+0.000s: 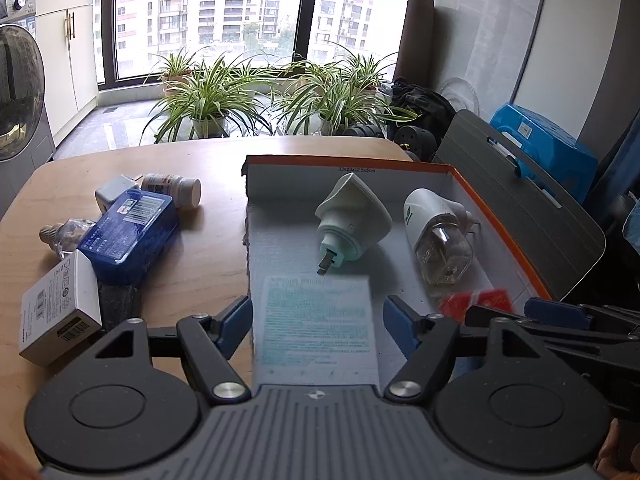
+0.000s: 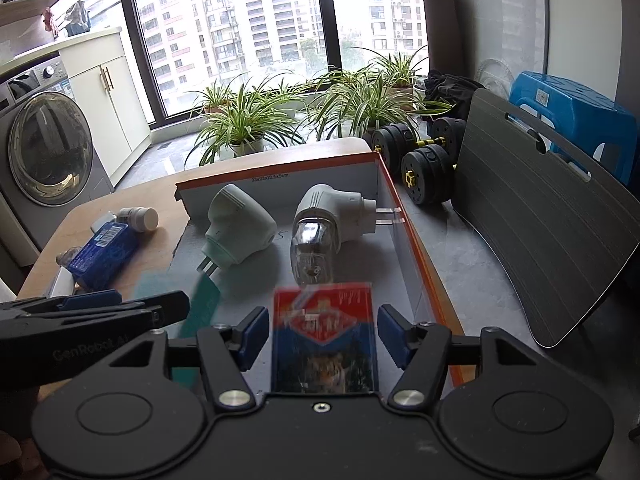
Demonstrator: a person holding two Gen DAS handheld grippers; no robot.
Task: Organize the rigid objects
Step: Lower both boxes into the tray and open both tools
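An orange-rimmed cardboard box (image 1: pixel 496 216) (image 2: pixel 416 240) on the wooden table holds a mint-white plug device (image 1: pixel 352 220) (image 2: pixel 238 230) and a white vaporizer with a clear bottle (image 1: pixel 434 236) (image 2: pixel 320 232). My left gripper (image 1: pixel 318 326) is open, with a white and teal printed box (image 1: pixel 318 332) between its fingers, blurred, over the box's near end. My right gripper (image 2: pixel 322 334) is open, with a red and blue carton (image 2: pixel 324 344) (image 1: pixel 476 302) between its fingers, also blurred. Whether either item rests on the box floor, I cannot tell.
Left of the box lie a blue case (image 1: pixel 128 236) (image 2: pixel 102 254), a white pill bottle (image 1: pixel 172 188) (image 2: pixel 138 218), a small clear bottle (image 1: pixel 66 234), a white adapter (image 1: pixel 114 192) and a white carton (image 1: pixel 60 312). Dumbbells (image 2: pixel 428 160) and a grey board (image 2: pixel 540 216) stand right.
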